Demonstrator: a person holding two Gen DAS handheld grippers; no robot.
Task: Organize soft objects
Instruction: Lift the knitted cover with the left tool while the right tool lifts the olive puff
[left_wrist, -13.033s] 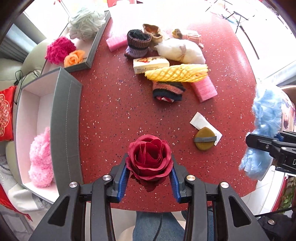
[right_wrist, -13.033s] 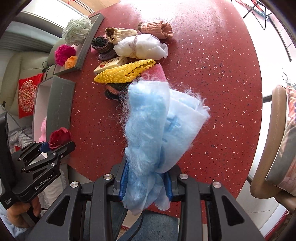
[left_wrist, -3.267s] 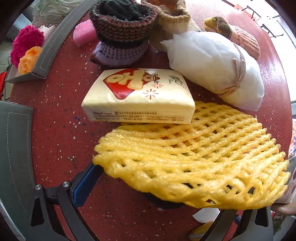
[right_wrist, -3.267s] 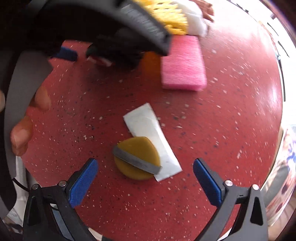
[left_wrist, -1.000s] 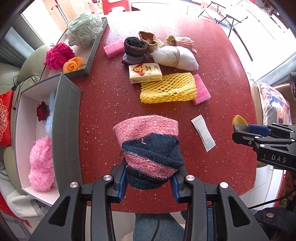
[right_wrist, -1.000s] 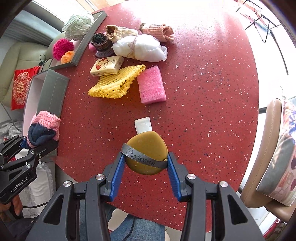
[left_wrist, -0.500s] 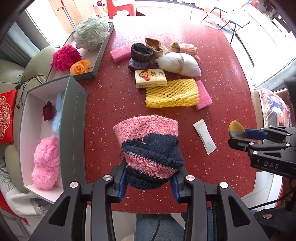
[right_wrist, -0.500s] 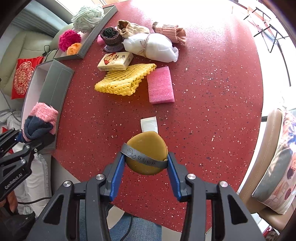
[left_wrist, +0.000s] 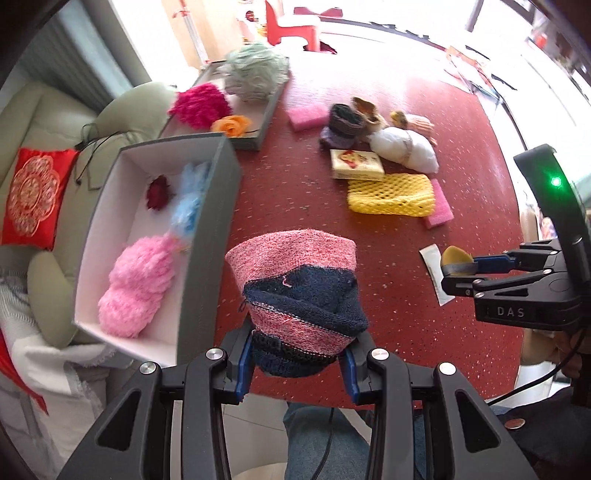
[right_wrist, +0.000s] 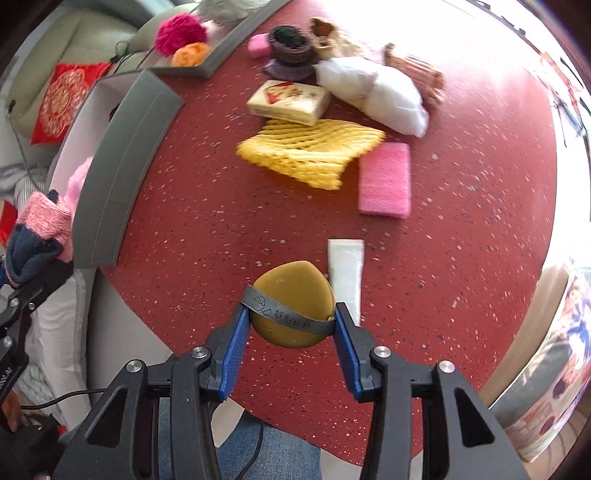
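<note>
My left gripper (left_wrist: 297, 363) is shut on a rolled pink and navy knitted sock (left_wrist: 299, 291), held above the red table's near edge, just right of the grey box (left_wrist: 207, 236). That box holds a pink pompom (left_wrist: 136, 284), a light blue fluffy piece (left_wrist: 190, 199) and a dark red rose (left_wrist: 157, 192). My right gripper (right_wrist: 291, 332) is shut on a mustard-yellow puff (right_wrist: 295, 295) with a grey band, above the table beside a white paper sleeve (right_wrist: 345, 269). In the right wrist view the sock (right_wrist: 38, 232) appears at far left, near the box (right_wrist: 118, 177).
Lying further back on the table (left_wrist: 295, 199) are a yellow foam net (left_wrist: 389, 194), two pink sponges (right_wrist: 386, 181), a tissue pack (left_wrist: 356, 164), a white pouch (left_wrist: 404, 149) and knitted socks (left_wrist: 343, 123). A grey tray (left_wrist: 267, 114) holds pompoms and an orange flower. Sofa cushions lie left.
Both grippers have shifted left toward the grey box, carrying the sock and the puff. The box now looms larger and nearer in both views.
</note>
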